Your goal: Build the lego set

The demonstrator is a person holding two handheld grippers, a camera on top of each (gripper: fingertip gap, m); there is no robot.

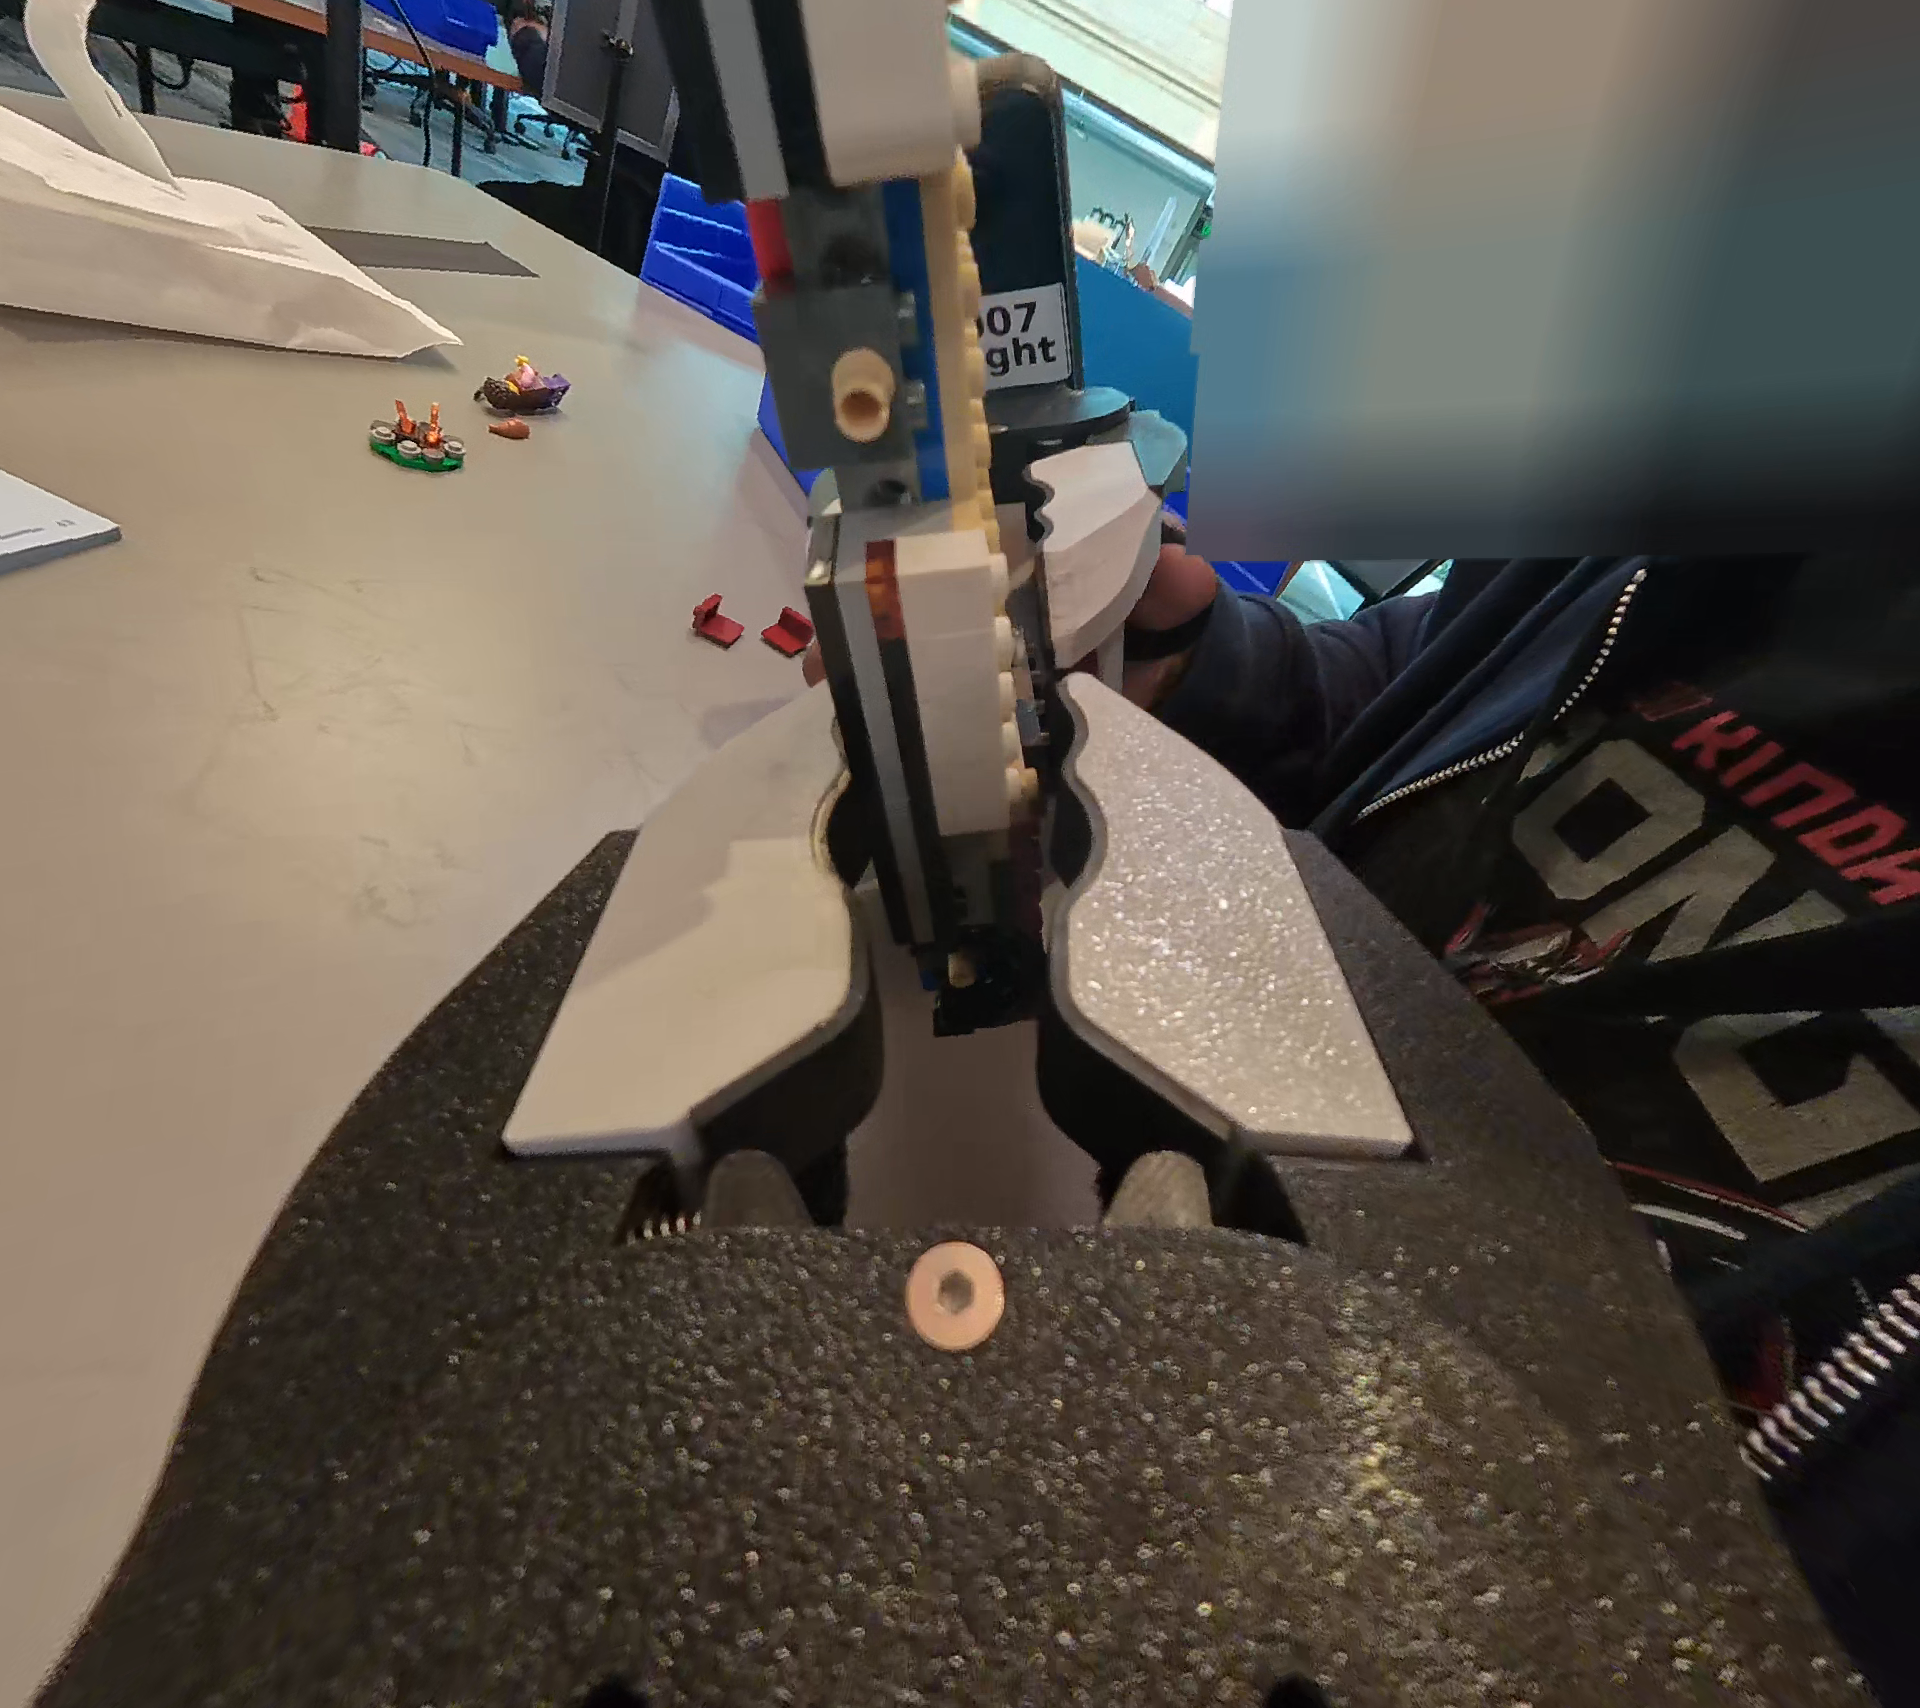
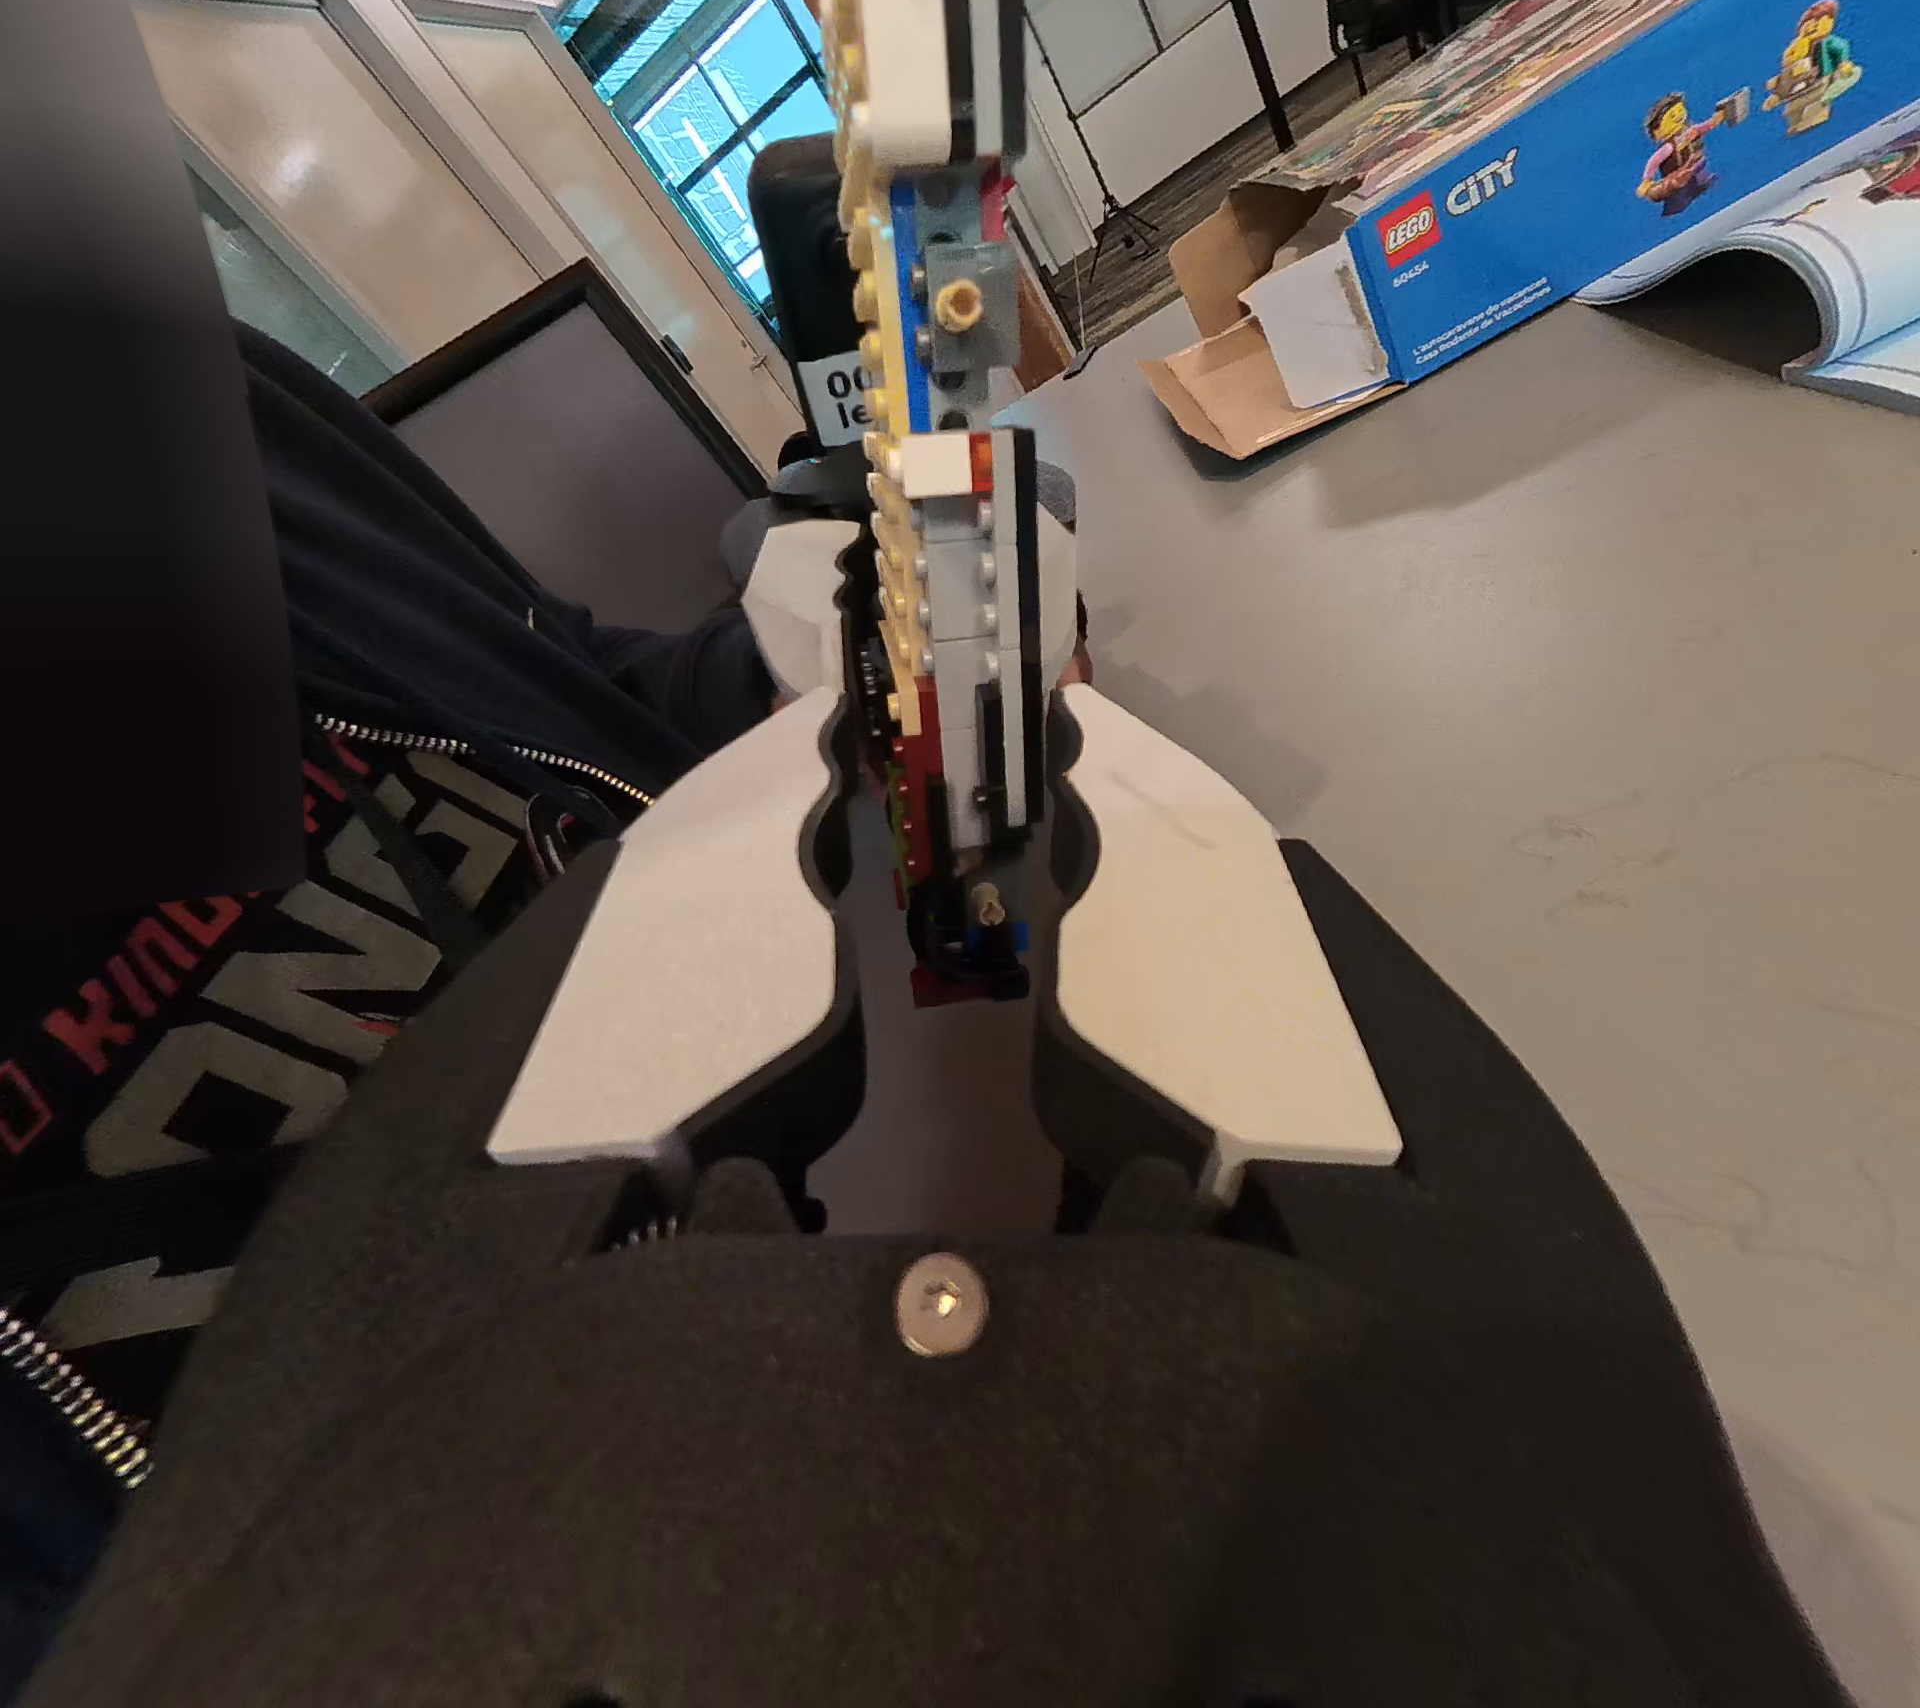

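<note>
Two tools pinch one long brick model (image 1: 914, 692) from opposite ends above the desk (image 1: 312, 723): the left tool (image 1: 951, 744) and the right tool (image 2: 945, 754) each press both pads on it. Two red pieces (image 1: 748, 624) lie nearby.

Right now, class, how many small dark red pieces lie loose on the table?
2: both dark red pieces lie side by side on the grey table, left of the brick model. Others may be hidden.

Left gripper (image 1: 956, 754) and right gripper (image 2: 951, 754) face each other, both clamped on one brick model (image 1: 914, 702)
</note>
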